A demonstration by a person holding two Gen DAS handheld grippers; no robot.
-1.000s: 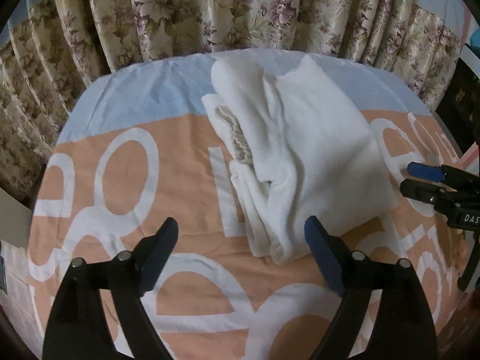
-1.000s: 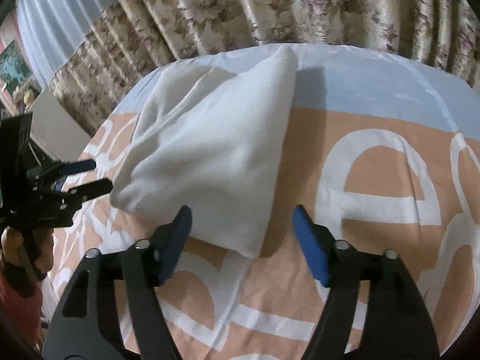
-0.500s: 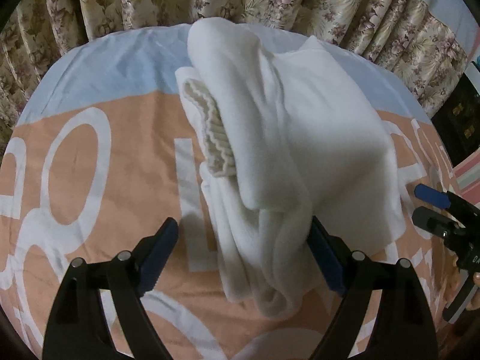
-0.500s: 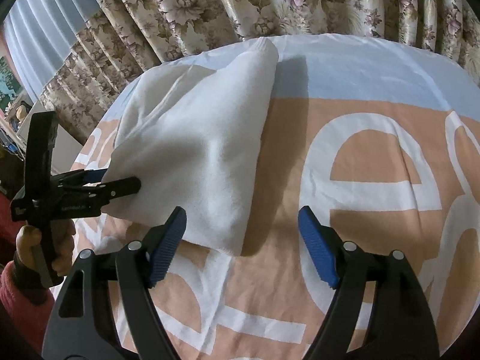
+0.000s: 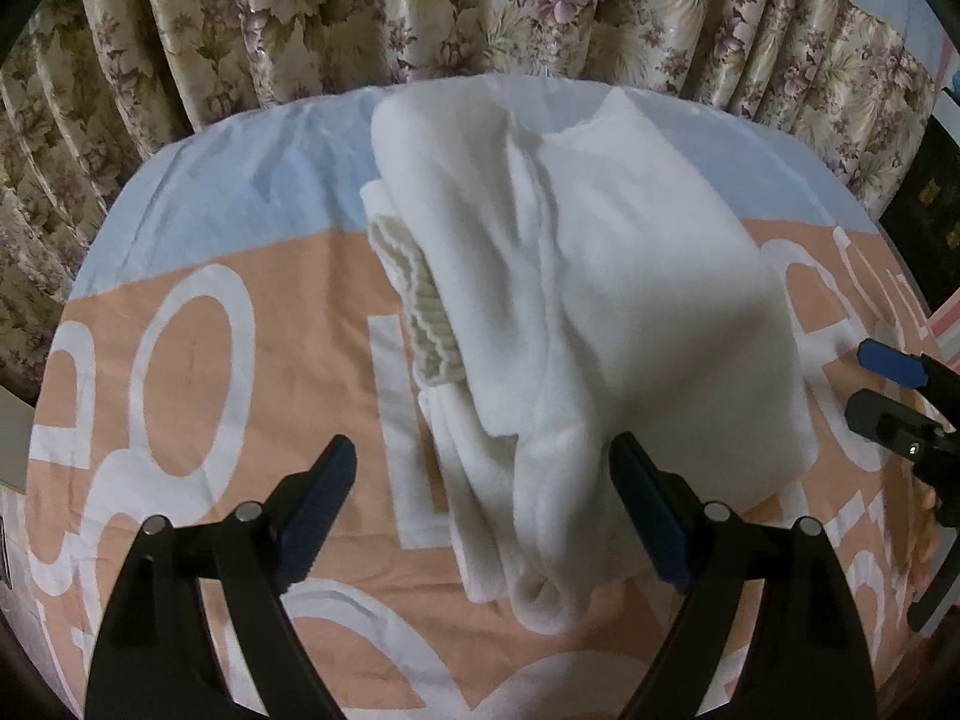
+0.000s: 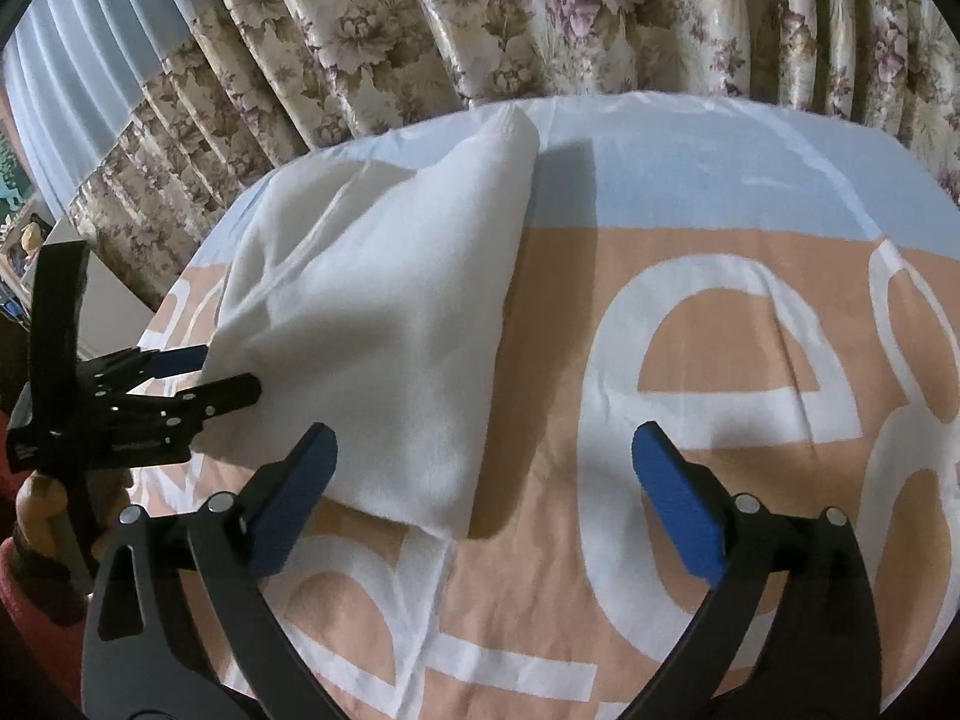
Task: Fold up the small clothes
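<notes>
- The left gripper [image 5: 483,513] is holding its fingers [image 5: 318,507] spread wide and released, straddling the near end of the white garment [image 5: 600,312] without clamping it; the right-hand blue pad is lying just beside the fabric's bunched near edge, and contact cannot be told.
- Seen from the right wrist, the left gripper [image 6: 207,372] is showing its fingers reaching to the left edge of the white garment [image 6: 384,324], the lower black tip lying against the fabric.
- The right gripper [image 6: 483,501] is also keeping its fingers [image 6: 681,510] wide apart and released, grasping nothing; its left pad is hovering near the garment's near corner and its right pad is hanging over bare cloth.
- In the left wrist view the right gripper [image 5: 888,384] is sitting just beside the garment's right edge.
- The garment is lying folded into a thick, soft bundle of fleecy white fabric, with rounded rolls along one side and a ribbed knit cuff [image 5: 426,306] peeking out from under the top layer.
- It is resting on the worktop, on a smooth, slightly creased cloth [image 6: 720,312] printed peach with large white letters and a pale blue band at the far side.
- Glossy floral curtains [image 5: 420,12] in cream and mauve are hanging in pleats behind.
</notes>
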